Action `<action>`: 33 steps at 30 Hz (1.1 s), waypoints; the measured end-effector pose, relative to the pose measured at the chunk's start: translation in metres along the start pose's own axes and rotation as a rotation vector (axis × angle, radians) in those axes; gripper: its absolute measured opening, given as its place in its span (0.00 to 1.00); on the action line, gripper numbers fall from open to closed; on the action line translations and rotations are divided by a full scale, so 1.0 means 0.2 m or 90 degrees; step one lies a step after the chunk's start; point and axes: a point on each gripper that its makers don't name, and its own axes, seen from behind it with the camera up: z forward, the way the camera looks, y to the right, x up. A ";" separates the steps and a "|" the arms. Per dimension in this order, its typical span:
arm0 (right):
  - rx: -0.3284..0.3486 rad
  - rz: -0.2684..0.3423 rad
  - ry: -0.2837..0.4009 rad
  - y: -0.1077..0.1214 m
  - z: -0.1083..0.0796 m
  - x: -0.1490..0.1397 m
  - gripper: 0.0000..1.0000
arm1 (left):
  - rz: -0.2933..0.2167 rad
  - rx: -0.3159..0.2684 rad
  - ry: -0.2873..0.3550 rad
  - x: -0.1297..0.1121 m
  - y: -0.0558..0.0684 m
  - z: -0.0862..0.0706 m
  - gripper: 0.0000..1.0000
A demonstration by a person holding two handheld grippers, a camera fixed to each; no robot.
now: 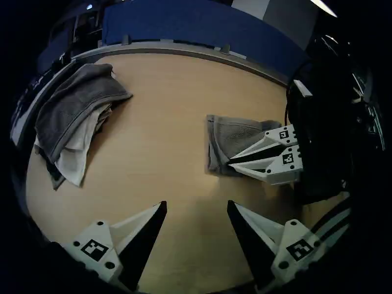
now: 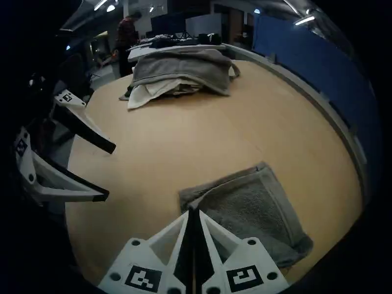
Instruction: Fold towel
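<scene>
Hovers the left gripper (image 1: 196,203), fingers spread apart, above bare table (image 1: 166,122), with a heap of cloths (image 1: 73,112) far off to its left. Has the right gripper (image 2: 192,210) pressed together at the near edge of the towel (image 2: 250,210), folded small just ahead; cannot tell if cloth is pinched. Looks nearly done, perhaps one last fold left.

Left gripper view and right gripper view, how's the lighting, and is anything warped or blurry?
Left gripper view: dim, even light; the table bows at its far rim from fisheye distortion; a soft shadow lies beside the towel pile. Right gripper view: ceiling lights glare at the top, the far room is dark, the folded towel looks sharp.
</scene>
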 end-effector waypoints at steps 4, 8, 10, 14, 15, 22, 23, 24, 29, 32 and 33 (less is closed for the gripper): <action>0.001 0.005 0.003 -0.01 0.00 0.00 0.01 | 0.001 0.000 0.000 -0.01 0.00 0.00 0.91; 0.002 0.006 0.006 -0.01 -0.01 0.00 0.03 | 0.003 0.000 0.000 -0.02 0.01 -0.01 0.92; 0.005 0.005 0.009 -0.02 -0.02 0.00 0.03 | 0.004 0.000 0.001 -0.02 0.01 -0.01 0.92; 0.015 0.007 0.010 -0.03 -0.04 0.00 0.03 | 0.004 0.001 0.001 -0.02 0.02 -0.02 0.91; 0.014 0.007 0.012 -0.03 -0.05 0.00 0.03 | 0.004 0.001 0.002 -0.02 0.02 -0.02 0.92; 0.011 0.013 0.038 -0.02 -0.11 0.03 0.55 | 0.007 0.003 0.004 -0.01 0.03 -0.03 0.91; 0.009 0.014 0.044 -0.02 -0.12 0.04 0.66 | 0.008 0.003 0.004 -0.01 0.03 -0.03 0.91; 0.006 0.016 0.049 -0.01 -0.14 0.04 0.74 | 0.008 0.004 0.004 -0.01 0.03 -0.03 0.91; -0.004 0.023 0.072 0.04 -0.21 0.06 0.83 | 0.009 0.007 0.004 -0.01 0.04 -0.03 0.91; -0.005 0.026 0.079 0.05 -0.25 0.05 0.83 | 0.009 0.008 0.004 -0.01 0.04 -0.03 0.91; -0.008 0.028 0.082 0.06 -0.27 0.05 0.83 | 0.010 0.008 0.004 -0.01 0.04 -0.03 0.91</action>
